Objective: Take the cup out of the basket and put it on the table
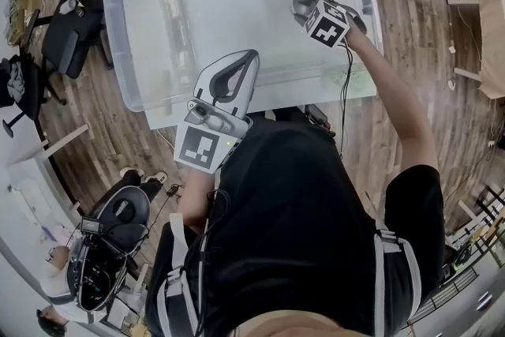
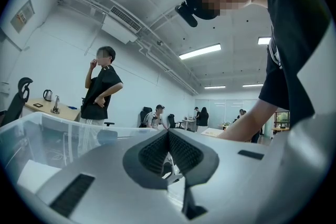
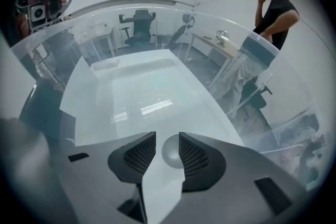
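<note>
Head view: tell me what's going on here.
A person holds a hand-held gripper in each hand over a large clear plastic bin. The right hand-held gripper reaches down inside the bin, and its jaws are closed on a small pale round thing that looks to be the cup. The cup is not yet out of the bin. The left hand-held gripper is held near the person's chest at the bin's near edge, pointing up into the room, with its jaws together and nothing between them.
</note>
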A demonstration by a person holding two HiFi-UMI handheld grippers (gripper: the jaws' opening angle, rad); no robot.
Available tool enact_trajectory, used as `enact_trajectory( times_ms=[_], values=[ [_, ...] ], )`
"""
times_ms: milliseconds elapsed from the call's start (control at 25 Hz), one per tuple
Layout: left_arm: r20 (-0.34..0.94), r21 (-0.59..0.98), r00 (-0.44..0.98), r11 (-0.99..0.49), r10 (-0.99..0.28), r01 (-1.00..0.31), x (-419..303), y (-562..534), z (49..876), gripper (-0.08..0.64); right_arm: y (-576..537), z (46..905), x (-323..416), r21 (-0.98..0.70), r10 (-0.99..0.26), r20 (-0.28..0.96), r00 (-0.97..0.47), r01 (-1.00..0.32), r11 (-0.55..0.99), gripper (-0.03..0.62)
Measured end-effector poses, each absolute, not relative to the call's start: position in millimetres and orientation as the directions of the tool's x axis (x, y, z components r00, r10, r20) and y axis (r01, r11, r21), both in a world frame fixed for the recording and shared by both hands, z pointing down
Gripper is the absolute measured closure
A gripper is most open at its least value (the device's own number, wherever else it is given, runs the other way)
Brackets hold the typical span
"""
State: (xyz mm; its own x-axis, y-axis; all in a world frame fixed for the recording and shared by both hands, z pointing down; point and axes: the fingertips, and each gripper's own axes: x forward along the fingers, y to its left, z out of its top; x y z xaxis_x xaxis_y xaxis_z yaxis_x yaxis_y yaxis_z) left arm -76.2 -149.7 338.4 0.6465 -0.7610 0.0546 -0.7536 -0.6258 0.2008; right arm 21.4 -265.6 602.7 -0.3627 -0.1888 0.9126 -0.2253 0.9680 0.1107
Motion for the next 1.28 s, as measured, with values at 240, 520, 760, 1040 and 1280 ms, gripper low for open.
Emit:
enact_trajectory(
  times_ms=[240,520,760,1040,1280],
  values=[
    [0.052,0.207,0.651,-0.629,-0.758,-0.749,-77.8,-153.5,340.6,0.543,-265.0,623.3,23.2,0.041,-0.137,0.929,-0.343,-0.273,0.961,0.462],
    [0.050,0.211,0.655,-0.633,-0.754,-0.745,-78.7,-152.4,342.1,0.542,-262.1,650.3,27.5,0.044,-0.102,0.956,-0.276,-0.209,0.977,0.462],
    [0.063,0.214,0.651,-0.627,-0.757,-0.749,-82.2,-153.5,345.4,0.542,-264.7,671.7,34.1,0.082,-0.108,0.974,-0.200,-0.136,0.987,0.462],
    [0.067,0.218,0.646,-0.621,-0.760,-0.753,-83.4,-152.7,345.1,0.543,-265.4,676.6,33.9,0.089,-0.104,0.979,-0.174,-0.088,0.992,0.463],
    [0.073,0.219,0.647,-0.620,-0.759,-0.753,-84.7,-154.5,350.7,0.543,-266.1,683.1,30.3,0.095,-0.105,0.979,-0.174,-0.067,0.993,0.534]
  ],
)
